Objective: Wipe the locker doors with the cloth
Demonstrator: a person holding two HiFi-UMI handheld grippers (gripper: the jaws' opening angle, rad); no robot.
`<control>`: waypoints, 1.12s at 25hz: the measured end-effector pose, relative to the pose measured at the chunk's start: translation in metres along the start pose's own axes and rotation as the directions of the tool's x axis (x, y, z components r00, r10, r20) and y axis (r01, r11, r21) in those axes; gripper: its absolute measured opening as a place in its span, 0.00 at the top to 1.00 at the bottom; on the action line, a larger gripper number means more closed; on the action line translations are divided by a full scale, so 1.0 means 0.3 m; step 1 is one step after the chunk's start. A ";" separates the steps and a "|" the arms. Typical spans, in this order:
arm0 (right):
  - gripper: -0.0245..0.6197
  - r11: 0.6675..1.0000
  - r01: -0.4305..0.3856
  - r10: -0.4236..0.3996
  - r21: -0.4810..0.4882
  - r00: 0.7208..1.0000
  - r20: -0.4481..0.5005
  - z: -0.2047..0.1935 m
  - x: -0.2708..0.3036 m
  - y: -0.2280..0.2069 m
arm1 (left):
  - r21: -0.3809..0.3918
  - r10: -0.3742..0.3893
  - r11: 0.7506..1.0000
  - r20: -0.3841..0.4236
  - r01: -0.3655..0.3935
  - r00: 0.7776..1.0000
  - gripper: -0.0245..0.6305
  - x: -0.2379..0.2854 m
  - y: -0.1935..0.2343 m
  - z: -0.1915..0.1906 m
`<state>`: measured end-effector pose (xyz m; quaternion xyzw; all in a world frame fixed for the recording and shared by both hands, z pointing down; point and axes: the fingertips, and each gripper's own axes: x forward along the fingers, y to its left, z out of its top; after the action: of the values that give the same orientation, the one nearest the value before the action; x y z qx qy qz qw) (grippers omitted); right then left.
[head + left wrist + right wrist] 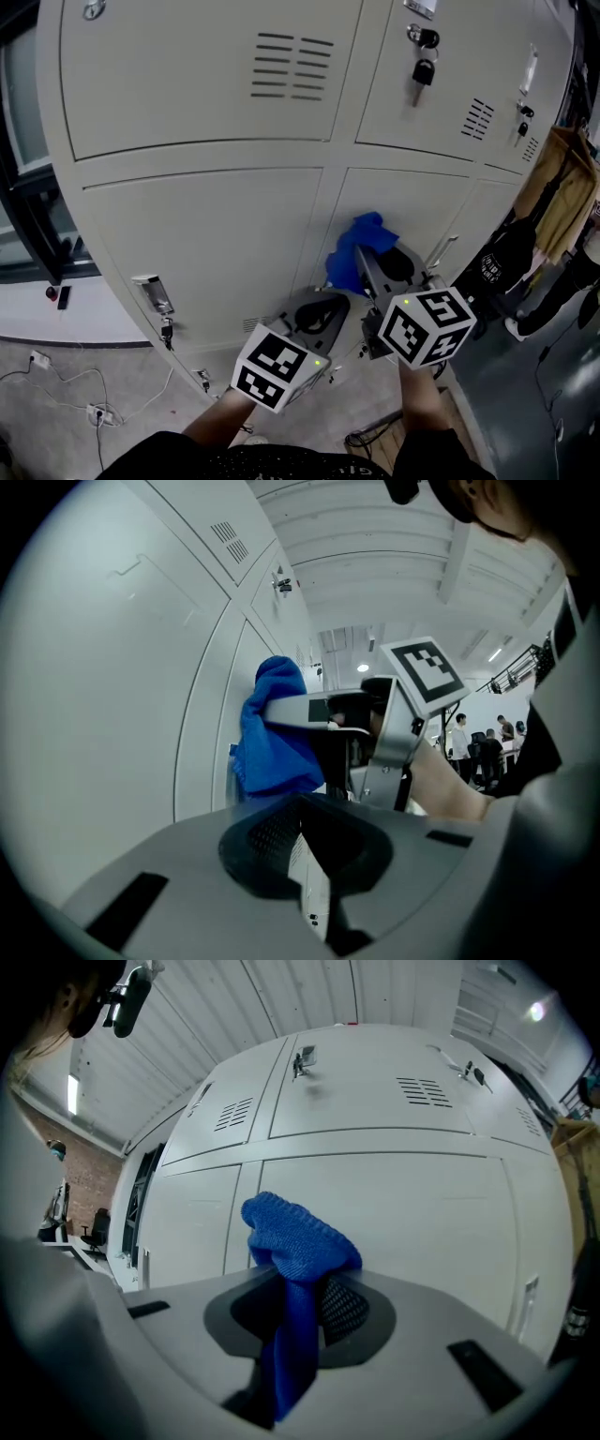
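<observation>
The right gripper (pixel 366 257) has its jaws closed tight on a blue cloth (pixel 349 267). In its own view the cloth (pixel 298 1241) bunches up above the right gripper (pixel 302 1288) and a strip hangs down between the jaws toward 6 o'clock. In the head view the cloth sits just right of centre against a lower locker door (pixel 412 211), close to the seam with the neighbouring door (pixel 216 244) at 9 o'clock from it. From the left gripper view the cloth (pixel 272 733) seems to touch the door surface, pushed there by the right gripper's long grey jaw. The left gripper (pixel 317 317) hangs at 7 o'clock from the cloth, near the right one but clear of the doors. Its jaws (pixel 314 855) stand only a thin slit apart, with nothing between them. A padlock (pixel 424 71) hangs on an upper door at 12 o'clock. Dark and tan clothes (pixel 553 202) hang at 3 o'clock, and cables (pixel 94 411) lie on the floor at 8 o'clock. People (pixel 487 747) stand far off in the room behind.
</observation>
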<state>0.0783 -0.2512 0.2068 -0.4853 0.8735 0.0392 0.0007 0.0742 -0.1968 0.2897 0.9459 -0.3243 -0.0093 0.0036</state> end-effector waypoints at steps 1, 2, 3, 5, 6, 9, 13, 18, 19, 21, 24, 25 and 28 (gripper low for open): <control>0.84 1.000 0.009 -0.009 0.001 1.000 0.001 -0.002 -0.003 -0.013 | 0.000 -0.006 1.000 0.000 0.006 1.000 0.95 0.006 -0.005 0.000; 0.84 1.000 0.017 -0.017 0.002 1.000 0.003 -0.004 -0.006 -0.026 | -0.001 -0.012 1.000 0.000 0.012 1.000 0.95 0.012 -0.009 -0.001; 0.84 1.000 0.024 -0.024 0.003 1.000 0.005 -0.007 -0.008 -0.037 | -0.002 -0.019 1.000 0.000 0.019 1.000 0.95 0.017 -0.014 -0.001; 0.84 0.999 0.038 -0.038 0.009 0.999 0.009 -0.011 -0.014 -0.058 | -0.004 -0.030 1.000 0.001 0.030 1.000 0.95 0.028 -0.023 -0.001; 0.84 0.999 0.045 -0.045 0.011 0.999 0.010 -0.012 -0.016 -0.068 | -0.004 -0.033 0.999 0.000 0.033 0.999 0.95 0.033 -0.026 -0.002; 0.84 0.998 0.064 -0.064 0.019 0.998 0.012 -0.018 -0.025 -0.098 | -0.006 -0.040 0.999 0.000 0.040 0.999 0.95 0.046 -0.031 -0.004; 0.84 0.997 0.065 -0.066 0.037 0.998 0.014 -0.024 -0.031 -0.127 | -0.008 -0.047 0.999 0.004 0.047 0.999 0.95 0.063 -0.037 -0.006; 0.84 0.979 0.204 -0.203 -0.012 0.978 0.054 -0.016 -0.067 -0.229 | -0.012 -0.046 0.999 0.005 0.046 0.999 0.95 0.082 -0.034 -0.009; 0.84 0.965 0.260 -0.257 -0.036 0.964 0.069 -0.013 -0.079 -0.271 | -0.012 -0.045 0.999 0.005 0.045 0.999 0.95 0.087 -0.032 -0.009; 0.84 0.942 0.331 -0.326 -0.055 0.941 0.089 -0.012 -0.100 -0.348 | -0.014 -0.046 0.999 0.004 0.046 0.999 0.95 0.098 -0.031 -0.011; 0.84 0.934 0.357 -0.354 -0.025 0.932 0.082 -0.012 -0.119 -0.425 | -0.015 -0.052 0.999 0.003 0.052 0.999 0.95 0.122 -0.037 -0.014; 0.84 0.932 0.363 -0.360 -0.015 0.929 0.079 -0.011 -0.124 -0.446 | -0.014 -0.056 0.998 0.002 0.056 0.998 0.95 0.130 -0.041 -0.014; 0.84 0.927 0.375 -0.376 0.024 0.924 0.070 -0.014 -0.139 -0.505 | -0.009 -0.065 0.998 0.001 0.065 0.998 0.95 0.154 -0.049 -0.014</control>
<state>0.2288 -0.2958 0.2023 -0.6418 0.7639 0.0515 0.0428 0.1196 -0.2136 0.2929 0.9559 -0.2935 -0.0110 0.0073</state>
